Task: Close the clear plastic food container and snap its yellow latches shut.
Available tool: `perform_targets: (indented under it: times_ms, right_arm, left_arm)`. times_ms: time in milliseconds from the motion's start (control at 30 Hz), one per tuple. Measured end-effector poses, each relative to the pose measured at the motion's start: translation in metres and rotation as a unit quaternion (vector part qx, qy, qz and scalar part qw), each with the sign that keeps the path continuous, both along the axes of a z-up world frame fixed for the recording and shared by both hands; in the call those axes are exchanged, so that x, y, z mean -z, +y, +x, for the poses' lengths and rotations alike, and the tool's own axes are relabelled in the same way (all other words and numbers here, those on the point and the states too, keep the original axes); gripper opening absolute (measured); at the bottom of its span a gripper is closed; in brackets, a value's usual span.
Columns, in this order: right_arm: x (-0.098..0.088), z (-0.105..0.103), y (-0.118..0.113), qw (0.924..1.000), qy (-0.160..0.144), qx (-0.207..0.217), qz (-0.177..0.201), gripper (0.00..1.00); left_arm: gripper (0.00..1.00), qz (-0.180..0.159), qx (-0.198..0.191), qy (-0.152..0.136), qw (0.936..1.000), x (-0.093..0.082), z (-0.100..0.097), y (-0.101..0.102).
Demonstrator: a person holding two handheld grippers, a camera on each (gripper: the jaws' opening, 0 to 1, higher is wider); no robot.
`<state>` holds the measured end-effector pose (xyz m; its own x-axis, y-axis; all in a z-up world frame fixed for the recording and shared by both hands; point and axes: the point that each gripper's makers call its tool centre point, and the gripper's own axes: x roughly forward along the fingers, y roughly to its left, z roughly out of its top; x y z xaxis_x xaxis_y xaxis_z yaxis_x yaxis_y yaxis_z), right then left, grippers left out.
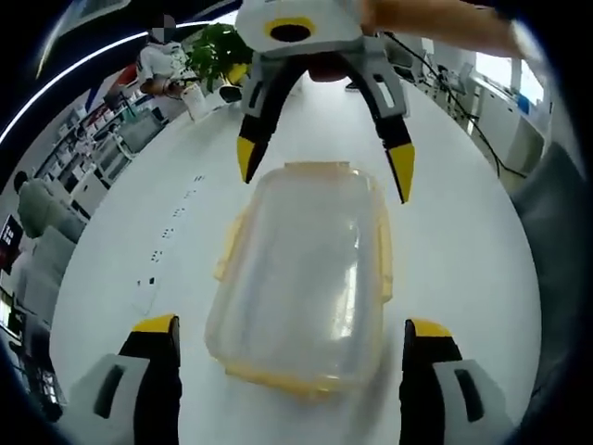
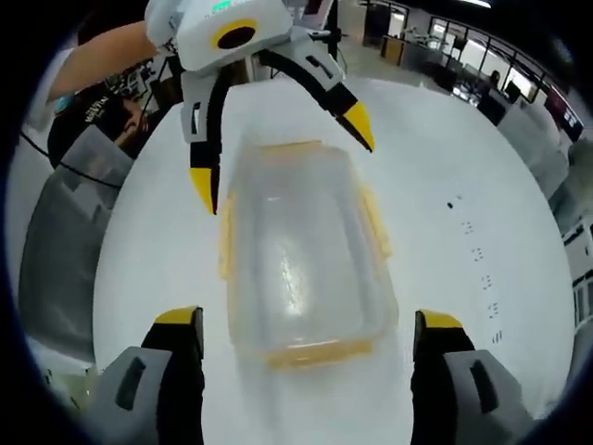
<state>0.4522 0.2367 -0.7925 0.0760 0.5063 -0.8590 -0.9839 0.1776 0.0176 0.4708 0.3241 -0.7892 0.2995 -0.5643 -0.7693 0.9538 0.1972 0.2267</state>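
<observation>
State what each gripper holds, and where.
Nothing: left gripper and right gripper are open, straddling opposite ends of the container without gripping it.

clear container, yellow latches

1 clear plastic container with 4 yellow latches, 1 white table, 2 grippers, left and right, 1 potted plant.

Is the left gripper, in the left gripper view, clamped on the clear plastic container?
No. The left gripper is open, its yellow-tipped jaws standing apart on either side of the clear plastic food container without touching it.
</observation>
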Motion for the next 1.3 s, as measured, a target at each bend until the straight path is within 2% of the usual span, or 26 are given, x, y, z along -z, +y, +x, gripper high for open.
perform_targets:
  times_ms: [133, 333, 400, 633, 733, 800, 900, 967, 1100, 1300]
  right_arm:
    - [-0.002, 0.001, 0.0, 0.9998, -0.009, 0.016, 0.007, 1.0]
    - [-0.008, -0.001, -0.001, 0.9995, -0.012, 0.026, 0.015, 1.0]
    - [-0.012, -0.001, 0.0, 0.9992, -0.017, 0.029, 0.021, 1.0]
    - [-0.019, -0.009, 0.0, 0.9986, -0.025, 0.037, 0.029, 1.0]
    - [-0.021, -0.013, -0.002, 0.9982, -0.026, 0.044, 0.03, 1.0]
    - [-0.023, -0.015, -0.004, 0.9979, -0.026, 0.049, 0.032, 1.0]
    - [-0.027, -0.02, -0.007, 0.9971, -0.031, 0.059, 0.037, 1.0]
    - [-0.03, -0.024, -0.011, 0.9967, -0.037, 0.061, 0.038, 1.0]
    - [-0.035, -0.034, -0.017, 0.9958, -0.04, 0.071, 0.042, 1.0]
    - [-0.045, -0.046, -0.022, 0.9934, -0.048, 0.088, 0.056, 1.0]
  left_arm:
    - [0.99, -0.01, -0.012, 0.002, 0.9999, -0.003, -0.003, 0.002]
    - [0.99, -0.03, -0.028, -0.001, 0.9991, -0.01, -0.005, 0.003]
    - [0.99, -0.052, -0.03, 0.004, 0.9982, -0.014, -0.009, 0.0]
    - [0.99, -0.077, -0.059, -0.011, 0.9952, -0.026, -0.012, 0.008]
    - [0.99, -0.099, -0.084, -0.016, 0.9914, -0.034, -0.009, 0.011]
    - [0.99, -0.125, -0.095, -0.02, 0.9874, -0.044, -0.009, 0.011]
    - [0.99, -0.132, -0.103, -0.021, 0.9858, -0.049, -0.015, 0.015]
    - [0.99, -0.131, -0.109, -0.036, 0.9847, -0.051, -0.018, 0.019]
    - [0.99, -0.175, -0.138, -0.04, 0.974, -0.064, -0.024, 0.023]
    - [0.99, -0.185, -0.15, -0.052, 0.9699, -0.073, -0.038, 0.03]
